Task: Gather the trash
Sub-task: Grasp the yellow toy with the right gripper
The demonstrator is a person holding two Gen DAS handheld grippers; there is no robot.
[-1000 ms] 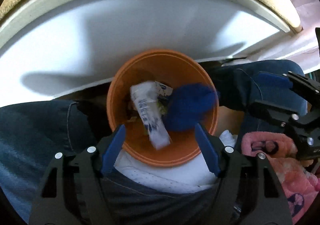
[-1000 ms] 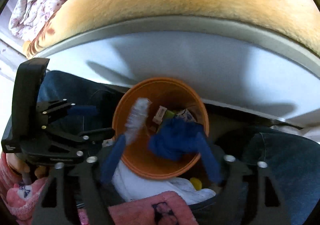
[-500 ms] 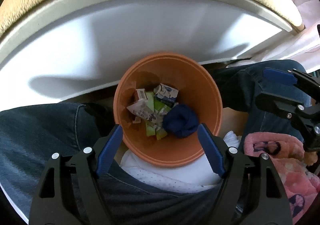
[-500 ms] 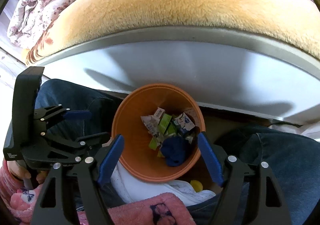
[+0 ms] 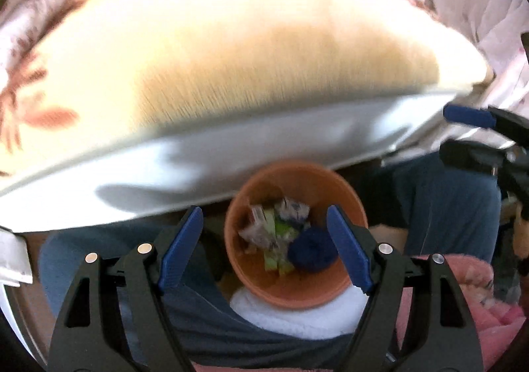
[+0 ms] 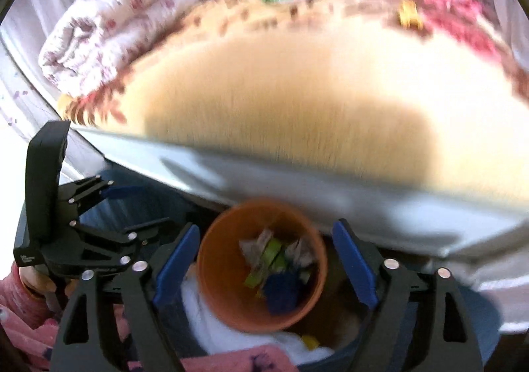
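1. Trash (image 5: 276,238): crumpled wrappers, green packets and a small carton, heaped at the bottom of the orange bin (image 5: 344,286), beside a dark blue sock (image 5: 310,253).
2. Orange bin: stands between the person's jeans-clad legs (image 5: 449,206), close under the edge of a bed with a tan blanket (image 5: 251,54).
3. Left gripper (image 5: 264,251): above the bin, jaws opening, nothing between the blue pads.
4. Right gripper (image 6: 264,266): above the bin, jaws opening wide, likewise empty.
5. Both views are motion-blurred.
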